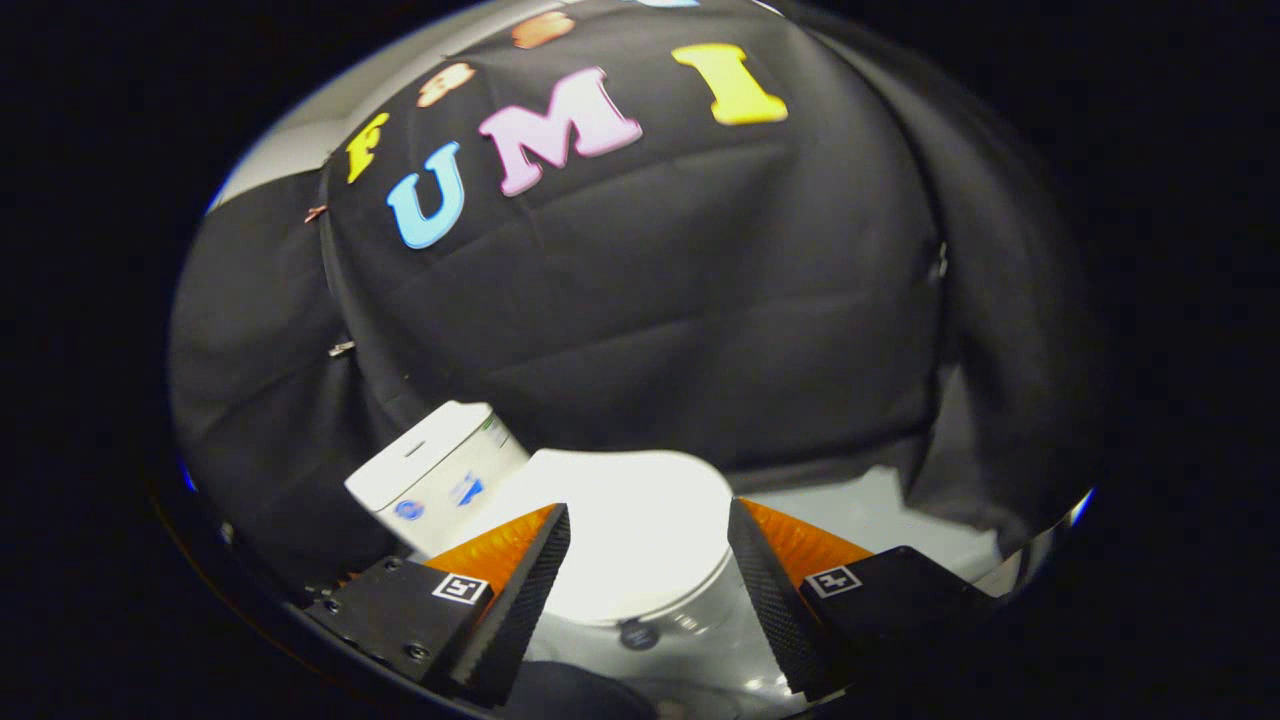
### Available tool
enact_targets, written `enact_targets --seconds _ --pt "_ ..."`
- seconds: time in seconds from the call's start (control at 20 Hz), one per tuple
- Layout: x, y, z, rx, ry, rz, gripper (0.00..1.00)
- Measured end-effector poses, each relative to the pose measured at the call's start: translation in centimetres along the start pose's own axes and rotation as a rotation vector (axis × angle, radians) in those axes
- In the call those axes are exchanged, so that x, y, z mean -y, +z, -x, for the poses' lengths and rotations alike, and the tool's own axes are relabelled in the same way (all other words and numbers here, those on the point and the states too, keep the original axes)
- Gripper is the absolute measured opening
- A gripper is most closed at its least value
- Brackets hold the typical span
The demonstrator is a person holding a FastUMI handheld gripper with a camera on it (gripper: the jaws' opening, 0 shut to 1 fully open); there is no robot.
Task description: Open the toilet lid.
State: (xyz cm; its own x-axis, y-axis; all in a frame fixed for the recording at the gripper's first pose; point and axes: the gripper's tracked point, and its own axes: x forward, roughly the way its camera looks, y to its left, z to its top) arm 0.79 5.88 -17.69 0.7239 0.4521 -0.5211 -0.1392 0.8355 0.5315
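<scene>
A white toilet stands low ahead of me, its lid (625,530) down flat over the bowl (690,615). The white tank (430,475) rises behind the lid, to the left of my left finger. My gripper (648,520) is open, hovering above the toilet. Its two black ribbed fingers (520,600) with orange backs stand wide apart, and the lid shows in the gap between them. Neither finger touches the lid. A small dark round button (638,634) sits on the bowl's front below the lid's edge.
Black cloth (650,300) hangs close behind and around the toilet. A pale floor patch (880,515) lies to the right of the bowl, beyond my right finger.
</scene>
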Motion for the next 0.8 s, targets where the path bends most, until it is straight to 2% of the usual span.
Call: enact_targets --seconds 0.15,0.45,0.6,0.8 --pt "3.5 -5.4 -2.1 -0.171 -0.01 -0.094 0.99" --pt "5.2 -13.7 -5.3 -0.361 0.031 -0.207 0.96" --pt "5.5 -17.2 -6.2 -0.429 0.039 -0.223 0.96" --pt "5.1 -18.7 -7.6 -0.445 0.071 -0.217 0.96"
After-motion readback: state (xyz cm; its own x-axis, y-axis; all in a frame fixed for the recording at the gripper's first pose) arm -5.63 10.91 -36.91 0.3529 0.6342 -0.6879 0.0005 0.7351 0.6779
